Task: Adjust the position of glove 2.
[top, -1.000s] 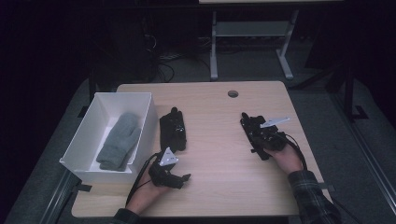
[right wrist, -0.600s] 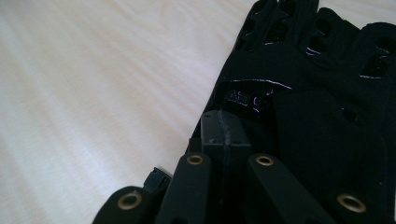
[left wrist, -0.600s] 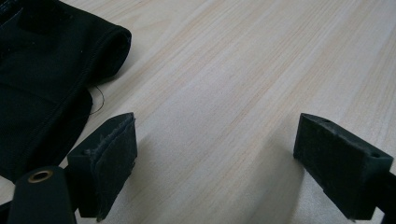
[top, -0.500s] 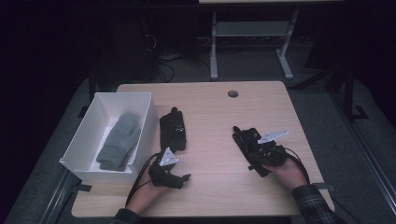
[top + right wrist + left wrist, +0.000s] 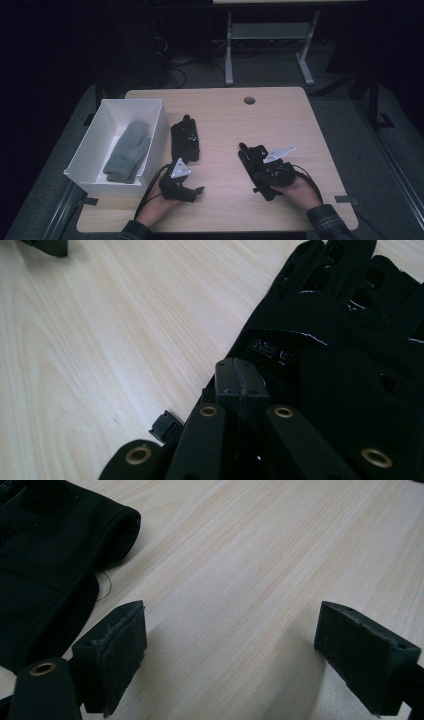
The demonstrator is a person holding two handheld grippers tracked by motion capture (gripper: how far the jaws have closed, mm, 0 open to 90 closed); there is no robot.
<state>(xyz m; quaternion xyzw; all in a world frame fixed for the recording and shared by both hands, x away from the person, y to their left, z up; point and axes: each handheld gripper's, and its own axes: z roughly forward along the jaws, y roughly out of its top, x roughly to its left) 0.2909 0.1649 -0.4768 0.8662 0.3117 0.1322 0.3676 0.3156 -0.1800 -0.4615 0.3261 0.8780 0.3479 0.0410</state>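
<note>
Three gloves are on hand: two black ones on the wooden table [image 5: 300, 120] and one grey glove [image 5: 127, 150] lying in the white box [image 5: 95, 135] at the table's left edge. There are two grippers, one in each of the person's hands, and one round hole [image 5: 249, 100] near the table's far edge. The first black glove [image 5: 185, 140] lies just right of the box, its fingers pointing to the far side. The left gripper [image 5: 192, 192] rests at the near side of that glove, jaws spread wide with nothing but bare wood between them. The left gripper view brings out what the high view cannot: the cuff of this glove [image 5: 45, 565] sits just left of the left pad and beyond it, apart from it, with a loose thread beside the hem. The second black glove [image 5: 255, 155] lies right of centre, under the front of the right gripper [image 5: 250, 157]. In the right gripper view its jaws are pressed together; whether they pinch glove fabric I cannot tell. That view also shows glossy patches, small holes and a printed mark on this glove [image 5: 350, 340], which spreads to the right of the jaws and beyond them, while the high view alone shows the box and the grey glove.
</note>
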